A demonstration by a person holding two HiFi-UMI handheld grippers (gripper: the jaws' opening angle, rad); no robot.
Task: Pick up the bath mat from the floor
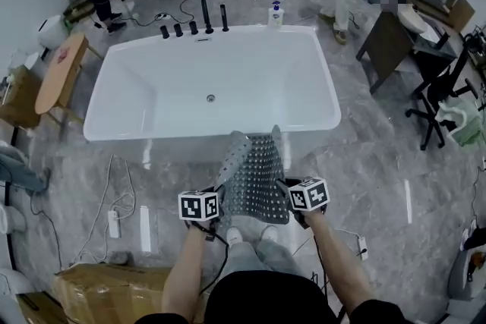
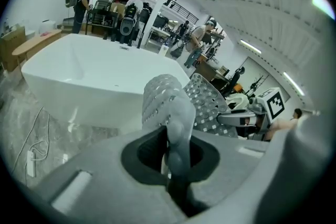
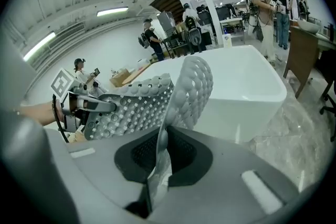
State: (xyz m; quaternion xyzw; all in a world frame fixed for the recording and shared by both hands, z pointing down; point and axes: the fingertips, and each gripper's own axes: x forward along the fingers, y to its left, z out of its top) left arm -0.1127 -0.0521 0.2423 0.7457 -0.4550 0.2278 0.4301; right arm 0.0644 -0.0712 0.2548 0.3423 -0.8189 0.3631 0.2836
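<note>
The grey perforated bath mat (image 1: 257, 174) hangs in the air between my two grippers, in front of the white bathtub (image 1: 152, 99). My left gripper (image 1: 215, 210) is shut on the mat's near left corner, and the mat (image 2: 168, 105) curls up out of its jaws. My right gripper (image 1: 287, 193) is shut on the near right corner, where the mat's (image 3: 181, 94) studded underside folds over. The far end of the mat rises against the tub's front wall. In each gripper view the other gripper shows across the mat.
A soap bottle (image 1: 275, 14) and black taps (image 1: 205, 17) stand on the tub's far rim. A power strip and cable (image 1: 114, 222) lie on the floor at left, a cardboard box (image 1: 106, 292) near left. A desk and office chair (image 1: 440, 99) stand right. People stand beyond the tub.
</note>
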